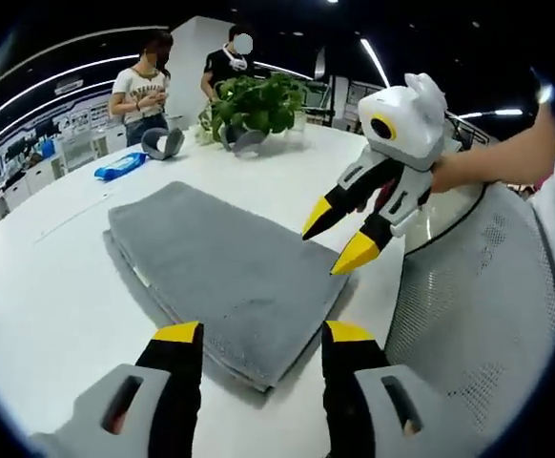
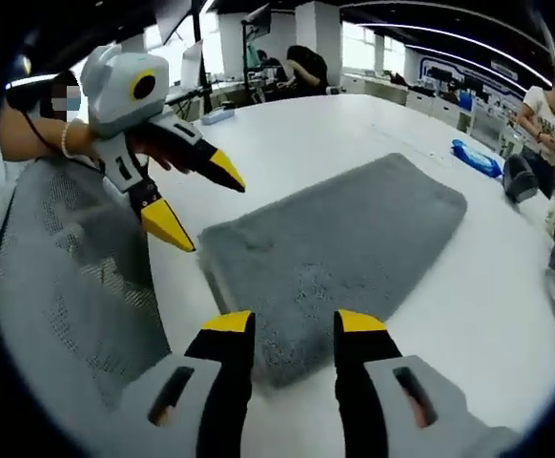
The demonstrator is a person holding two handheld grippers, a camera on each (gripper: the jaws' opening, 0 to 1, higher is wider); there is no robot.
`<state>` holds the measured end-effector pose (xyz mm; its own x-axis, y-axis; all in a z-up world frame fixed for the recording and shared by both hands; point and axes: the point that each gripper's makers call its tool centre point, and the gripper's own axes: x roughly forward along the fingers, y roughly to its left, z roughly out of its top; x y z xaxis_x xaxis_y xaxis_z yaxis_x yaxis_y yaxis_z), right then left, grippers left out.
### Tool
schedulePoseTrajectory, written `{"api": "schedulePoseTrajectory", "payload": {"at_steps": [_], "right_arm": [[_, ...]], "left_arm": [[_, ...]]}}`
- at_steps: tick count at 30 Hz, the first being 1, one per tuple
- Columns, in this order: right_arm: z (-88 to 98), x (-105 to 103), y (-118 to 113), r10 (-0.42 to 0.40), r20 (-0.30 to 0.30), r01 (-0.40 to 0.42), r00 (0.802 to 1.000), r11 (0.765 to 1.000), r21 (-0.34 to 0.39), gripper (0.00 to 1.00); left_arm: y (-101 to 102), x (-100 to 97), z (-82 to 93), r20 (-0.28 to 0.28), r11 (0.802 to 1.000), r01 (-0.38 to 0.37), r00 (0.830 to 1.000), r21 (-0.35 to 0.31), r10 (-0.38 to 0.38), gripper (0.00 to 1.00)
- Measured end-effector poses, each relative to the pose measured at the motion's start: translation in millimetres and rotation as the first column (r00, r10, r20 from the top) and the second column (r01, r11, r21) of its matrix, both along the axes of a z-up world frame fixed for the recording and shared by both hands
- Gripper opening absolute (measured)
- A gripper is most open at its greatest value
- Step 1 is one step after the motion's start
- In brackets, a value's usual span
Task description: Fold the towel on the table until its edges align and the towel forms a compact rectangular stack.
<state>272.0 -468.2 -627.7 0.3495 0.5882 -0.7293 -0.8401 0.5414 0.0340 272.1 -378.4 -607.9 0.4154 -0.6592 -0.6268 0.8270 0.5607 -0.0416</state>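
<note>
A: Left gripper view, near to far. The left gripper (image 1: 260, 336) rises from the bottom edge, yellow-tipped jaws parted, nothing between them. Just beyond the tips, mid-frame, lies the grey towel (image 1: 222, 269): folded, layered edges showing along its near and left sides, flat on the white table (image 1: 49, 277).

B: Right gripper view agrees on the towel (image 2: 339, 243). It runs from lower centre toward the upper right of the frame. The right gripper (image 2: 294, 326) stands at the bottom with jaws apart and empty, tips over the towel's near edge; cannot tell if they touch it.

A: Each view catches the other tool. At my right, the right gripper (image 1: 340, 235) hangs above the towel's right corner, jaws spread, angled down-left, held by a hand (image 1: 449, 172) with a bare forearm reaching in from the right edge.

B: At my upper left, the left gripper (image 2: 199, 204), jaws also spread, points down-right beside the towel's left edge. A hand (image 2: 77, 141) with a beaded wristband holds it.

A: A mesh chair back (image 1: 478, 315) fills my lower right.

B: Same chair back (image 2: 58, 277), my lower left.

A: Farther off: a blue packet (image 1: 120, 165), a potted plant (image 1: 256, 103), two people standing at the top of the frame.

B: I get the blue packet (image 2: 475, 157) at right, and a person seated far back at top centre.
</note>
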Motion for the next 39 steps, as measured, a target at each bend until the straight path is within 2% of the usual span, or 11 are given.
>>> {"api": "schedulePoseTrajectory", "payload": {"at_steps": [10,13,16,19,20,23,28,30,32,35,39], "right_arm": [[-18.4,-18.4,-2.7,0.055,-0.065,-0.058,0.996,0.997,-0.045,0.35],[-22.2,-22.2,-2.8,0.100,-0.042,-0.104,0.994,0.991,-0.082,0.37],[-26.9,-23.3,-3.0,0.137,-0.023,-0.139,0.990,0.982,-0.127,0.38],[-31.3,-23.5,-3.4,0.236,0.039,-0.222,0.971,0.949,-0.223,0.39],[-29.6,-24.0,-1.5,0.192,0.010,-0.187,0.981,0.963,-0.193,0.39],[-29.9,-22.0,-2.6,0.187,0.014,-0.182,0.982,0.966,-0.185,0.38],[-29.2,-15.6,-5.1,0.165,0.031,-0.156,0.986,0.969,-0.193,0.30],[-29.0,-8.8,-8.9,0.160,0.059,-0.143,0.985,0.964,-0.222,0.20],[-29.0,-5.3,-9.3,0.179,0.079,-0.155,0.981,0.957,-0.244,0.14],[-28.1,-4.1,-9.9,0.161,0.076,-0.137,0.984,0.957,-0.255,0.11],[-25.1,-4.1,-9.9,0.147,0.062,-0.125,0.987,0.954,-0.274,0.08]], "left_arm": [[-3.8,-13.4,-29.4,-0.042,0.990,0.091,0.995,0.104,-0.087,0.50],[-1.5,-13.9,-35.5,-0.043,0.987,0.095,0.995,0.132,-0.090,0.47],[2.6,-11.7,-40.4,-0.002,0.974,0.105,0.994,0.199,-0.106,0.42],[2.2,-14.1,-47.4,0.042,0.951,0.150,0.985,0.270,-0.167,0.40],[-3.8,-12.1,-42.7,0.061,0.966,0.128,0.987,0.225,-0.145,0.40],[1.1,-11.2,-43.5,0.034,0.963,0.117,0.991,0.241,-0.129,0.39],[4.0,-5.8,-42.8,0.052,0.961,0.090,0.993,0.262,-0.107,0.30],[4.0,-6.6,-42.6,0.048,0.961,0.090,0.993,0.260,-0.106,0.29],[7.2,-1.6,-42.3,0.090,0.948,0.099,0.987,0.303,-0.132,0.20],[8.2,-2.2,-41.8,0.090,0.947,0.092,0.988,0.308,-0.125,0.12],[7.6,-3.6,-37.4,0.036,0.955,0.065,0.996,0.291,-0.079,0.09]]}}
